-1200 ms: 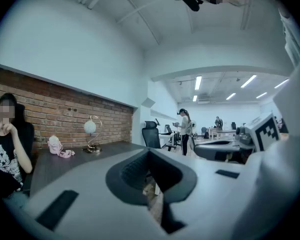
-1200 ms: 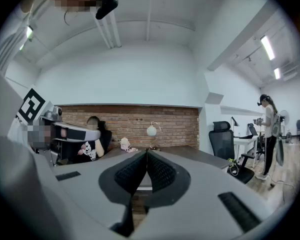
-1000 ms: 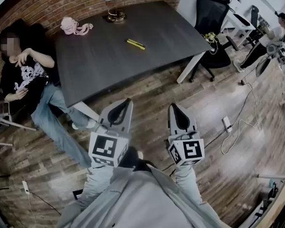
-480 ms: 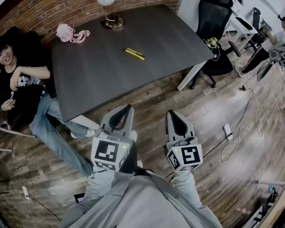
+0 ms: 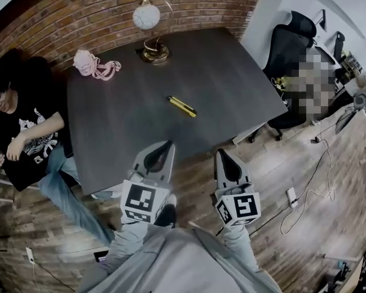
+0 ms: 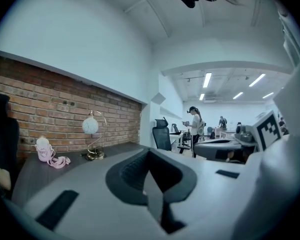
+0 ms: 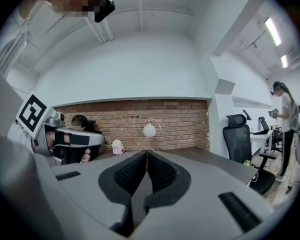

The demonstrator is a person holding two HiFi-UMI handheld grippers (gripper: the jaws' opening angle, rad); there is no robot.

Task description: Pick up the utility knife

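utility knife (image 5: 182,105) nearer than before

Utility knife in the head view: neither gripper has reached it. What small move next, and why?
Probably advance the left gripper over the table toward the utility knife, opening its jaws on the way. The knife lies flat mid-table, beyond both tips; the left sits nearer than the right gripper, and both are shut and empty.

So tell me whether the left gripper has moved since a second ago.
Yes. The left gripper has gone forward toward the table: earlier its tip stood short of the near edge, now it overlaps that edge.
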